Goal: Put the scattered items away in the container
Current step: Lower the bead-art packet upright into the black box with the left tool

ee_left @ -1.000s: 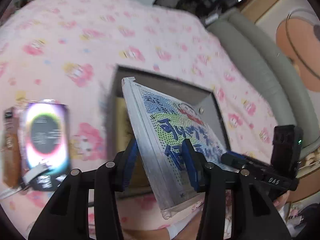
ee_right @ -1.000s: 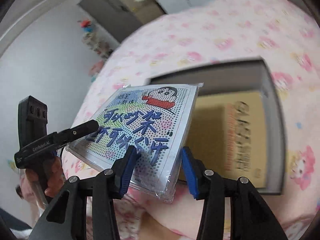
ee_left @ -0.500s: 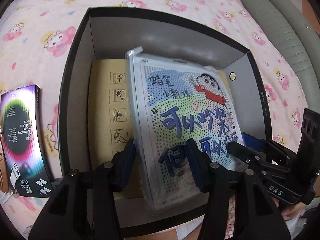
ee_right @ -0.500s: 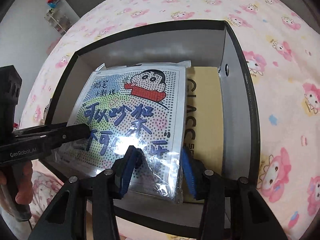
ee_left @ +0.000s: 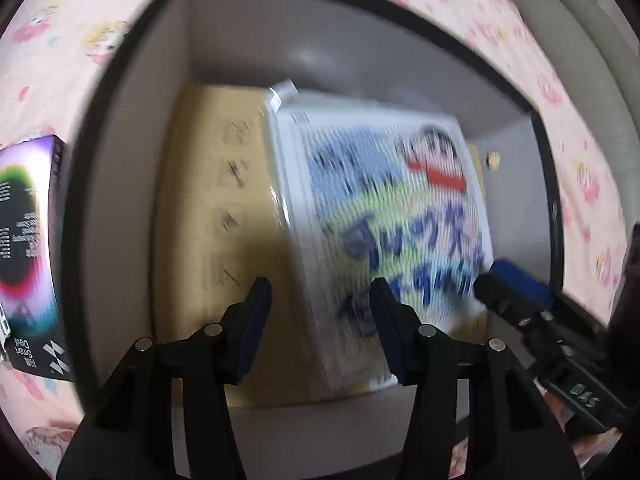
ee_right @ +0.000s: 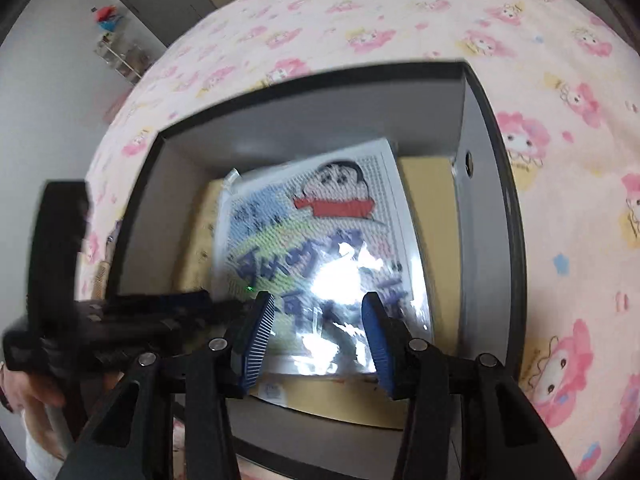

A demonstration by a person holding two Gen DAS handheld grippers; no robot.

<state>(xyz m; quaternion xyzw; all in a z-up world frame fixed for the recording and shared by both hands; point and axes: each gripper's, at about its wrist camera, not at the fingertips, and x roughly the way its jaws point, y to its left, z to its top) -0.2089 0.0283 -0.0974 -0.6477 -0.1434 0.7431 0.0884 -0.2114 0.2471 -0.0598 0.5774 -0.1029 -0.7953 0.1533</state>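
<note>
A plastic-wrapped bead-art pack (ee_left: 380,208) with a cartoon boy on it lies inside the black, grey-lined container box (ee_left: 132,160), on top of a tan carton (ee_left: 216,220). My left gripper (ee_left: 320,320) hangs over the pack's near left corner. Its left pad stands clear of the pack's edge, with bare carton showing between them. My right gripper (ee_right: 316,328) has the pack's (ee_right: 320,232) near end and crumpled wrap between its pads, at the width it had while carrying. In the left wrist view the right gripper (ee_left: 508,288) sits at the pack's lower right corner. Both views are blurred.
The container (ee_right: 476,240) rests on a pink cartoon-print bedspread (ee_right: 360,20). A black box with a rainbow ring print (ee_left: 24,248) lies on the spread left of the container. A grey padded edge (ee_left: 592,80) runs along the far right. A hand (ee_right: 24,384) holds the left gripper.
Both grippers have sunk with the pack from above the container down into it. The pack now lies flat on the tan carton, and the left gripper's pads have come off it.
</note>
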